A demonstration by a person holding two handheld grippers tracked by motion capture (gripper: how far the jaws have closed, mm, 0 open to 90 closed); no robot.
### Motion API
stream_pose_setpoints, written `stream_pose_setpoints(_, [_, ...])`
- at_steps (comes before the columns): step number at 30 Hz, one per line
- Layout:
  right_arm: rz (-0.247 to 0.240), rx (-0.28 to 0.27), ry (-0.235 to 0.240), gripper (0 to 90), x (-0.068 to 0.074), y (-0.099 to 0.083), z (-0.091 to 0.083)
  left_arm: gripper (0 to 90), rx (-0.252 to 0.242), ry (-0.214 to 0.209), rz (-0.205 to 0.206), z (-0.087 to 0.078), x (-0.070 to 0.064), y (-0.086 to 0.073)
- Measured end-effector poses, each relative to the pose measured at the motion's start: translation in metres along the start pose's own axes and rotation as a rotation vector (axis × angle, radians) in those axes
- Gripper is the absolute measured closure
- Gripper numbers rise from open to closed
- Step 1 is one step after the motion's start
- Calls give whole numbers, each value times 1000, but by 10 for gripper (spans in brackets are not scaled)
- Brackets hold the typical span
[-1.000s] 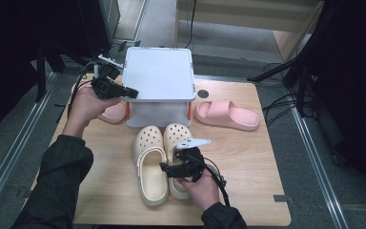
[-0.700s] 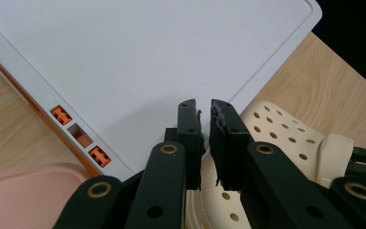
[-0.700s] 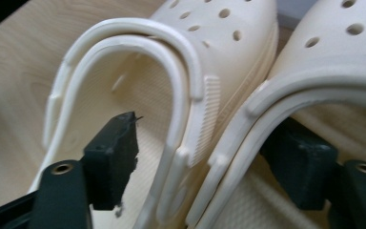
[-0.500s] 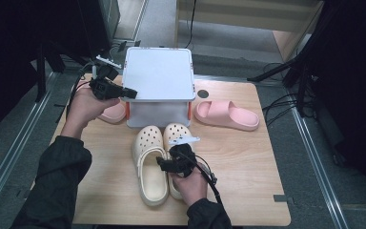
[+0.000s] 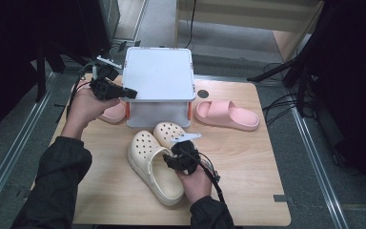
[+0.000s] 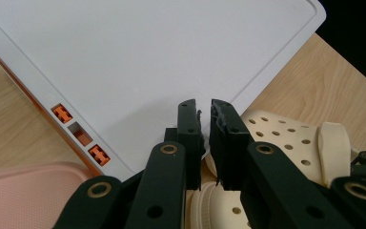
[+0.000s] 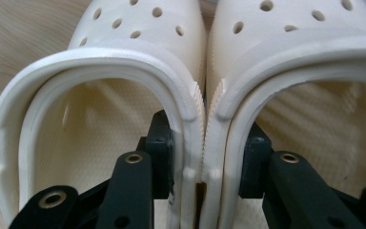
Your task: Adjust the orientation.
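Note:
Two cream perforated clogs (image 5: pixel 150 164) lie side by side on the wooden table (image 5: pixel 248 181), in front of a white box. My right gripper (image 5: pixel 178 160) is shut on them. In the right gripper view one jaw sits inside the left clog (image 7: pixel 124 62) and the other inside the right clog (image 7: pixel 295 52), and my right gripper (image 7: pixel 202 143) pinches their inner walls together. My left gripper (image 5: pixel 126 92) hovers at the left edge of the white box lid (image 5: pixel 158 74). Seen along its own jaws, my left gripper (image 6: pixel 202 112) is shut with nothing between them, above the lid (image 6: pixel 147 52).
A pink slide (image 5: pixel 226 114) lies to the right of the box. A second pink slide (image 5: pixel 112 113) lies at the box's left, under my left hand. Orange clips (image 6: pixel 62 113) line the box's edge. The floor drops away beyond the table's edges.
My right gripper has shifted slightly left and forward at the clogs, and the two clogs now sit pressed together. The left gripper has stayed at the box's edge.

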State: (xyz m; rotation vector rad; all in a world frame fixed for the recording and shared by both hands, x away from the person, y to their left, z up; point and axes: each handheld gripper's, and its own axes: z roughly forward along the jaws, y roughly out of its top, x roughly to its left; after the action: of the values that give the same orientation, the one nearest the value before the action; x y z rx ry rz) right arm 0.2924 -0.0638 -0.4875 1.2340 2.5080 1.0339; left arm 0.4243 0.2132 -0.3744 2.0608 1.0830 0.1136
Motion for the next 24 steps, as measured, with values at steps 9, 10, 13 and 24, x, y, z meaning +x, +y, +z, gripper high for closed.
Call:
stream_pose_setpoints(9, [4,-53,58,662,-1,23,-14,822,3,-3,-5,0,1,0])
stream_pose_setpoints(10, [2,-55,55,662,-2,28,-14,822,3,-2,-6,0,0,0])
stream_pose_setpoints(13, [-12,-72,53,661,-8,40,-9,821,0,-2,-3,0,0,0])
stream_pose_setpoints(24, [19,-104,-4,661,-36,72,28,821,-1,-6,-2,0,1,0])
